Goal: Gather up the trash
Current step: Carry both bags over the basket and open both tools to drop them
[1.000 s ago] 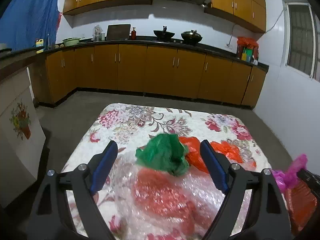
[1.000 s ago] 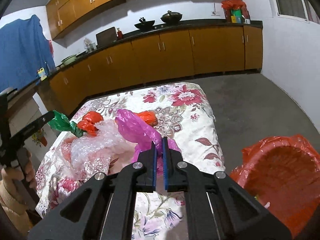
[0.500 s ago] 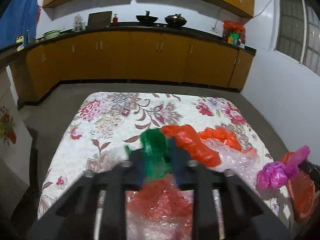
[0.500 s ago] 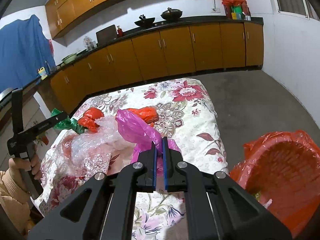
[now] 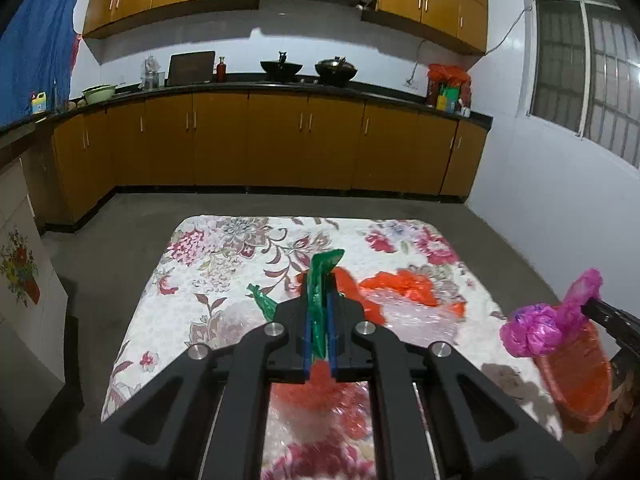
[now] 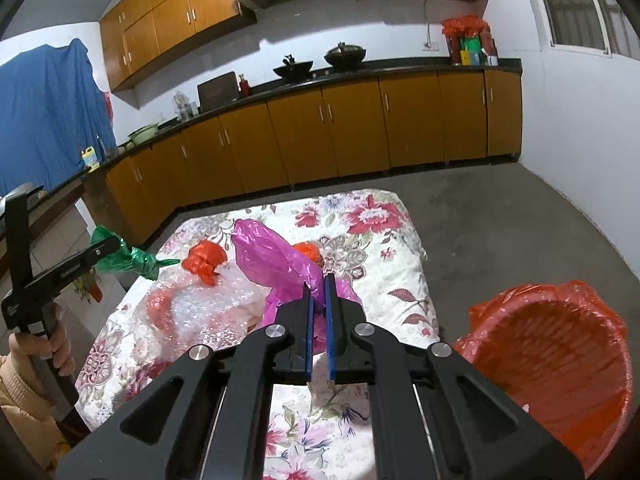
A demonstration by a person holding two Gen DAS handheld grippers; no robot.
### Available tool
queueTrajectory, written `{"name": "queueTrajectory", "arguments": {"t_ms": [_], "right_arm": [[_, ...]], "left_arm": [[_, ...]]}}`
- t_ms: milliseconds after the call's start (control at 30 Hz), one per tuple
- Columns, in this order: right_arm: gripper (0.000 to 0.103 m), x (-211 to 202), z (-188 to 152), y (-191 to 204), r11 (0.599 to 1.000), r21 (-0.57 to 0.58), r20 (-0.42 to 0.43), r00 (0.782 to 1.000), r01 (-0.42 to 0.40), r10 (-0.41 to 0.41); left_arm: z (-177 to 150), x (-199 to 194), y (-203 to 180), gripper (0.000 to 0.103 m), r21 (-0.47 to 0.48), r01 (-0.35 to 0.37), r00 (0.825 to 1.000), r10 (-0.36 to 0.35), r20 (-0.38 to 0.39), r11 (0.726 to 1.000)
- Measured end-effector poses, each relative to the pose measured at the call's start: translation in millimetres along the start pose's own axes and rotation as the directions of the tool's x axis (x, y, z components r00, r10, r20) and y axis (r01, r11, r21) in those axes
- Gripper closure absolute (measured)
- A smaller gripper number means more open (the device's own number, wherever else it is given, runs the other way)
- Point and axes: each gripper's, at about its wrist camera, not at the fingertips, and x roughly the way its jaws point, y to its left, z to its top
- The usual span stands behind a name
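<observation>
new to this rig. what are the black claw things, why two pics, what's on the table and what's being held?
There is no robot here: a person holds a hand-operated two-finger gripper in each hand. Each gripper carries a wide-angle camera looking forward along its fingers, hence one picture per gripper.

In the left wrist view, the left gripper has just closed and is now shut on a green plastic bag. In the right wrist view, the right gripper is shut on a pink plastic bag. That view also shows the left gripper from the side, with the person's hand on its handle.

The table has a floral cloth. On it lie bubble wrap and crumpled orange-red bags. Off the table's right side stands a bin lined with an orange bag, probably the place for the trash.
</observation>
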Motion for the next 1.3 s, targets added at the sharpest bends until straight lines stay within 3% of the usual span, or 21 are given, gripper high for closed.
{"name": "queueTrajectory", "arguments": {"t_ms": [300, 533, 800, 1000, 1300], "right_arm": [[0.097, -51, 0, -11, 0.996, 0.008, 0.075, 0.994, 0.084, -0.084], [0.097, -93, -7, -41, 0.977, 0.061, 0.126, 0.969, 0.206, -0.212], [0.097, -130, -18, -92, 0.925, 0.165, 0.138, 0.92, 0.343, -0.366], [0.097, -143, -28, -118, 0.89, 0.225, 0.129, 0.893, 0.397, -0.431], [0.097, -147, -39, -152, 0.866, 0.293, 0.104, 0.887, 0.405, -0.45]], "left_arm": [[4, -44, -37, 0.095, 0.02, 0.095, 0.995, -0.095, 0.033, 0.995], [-2, -57, -90, 0.095, 0.052, 0.215, 0.976, -0.217, 0.022, 0.975], [-15, -53, -174, 0.095, 0.09, 0.364, 0.931, -0.363, -0.028, 0.927], [-30, -37, -227, 0.095, 0.094, 0.448, 0.893, -0.442, -0.084, 0.889], [-49, -13, -275, 0.095, 0.101, 0.512, 0.854, -0.493, -0.165, 0.853]]}}
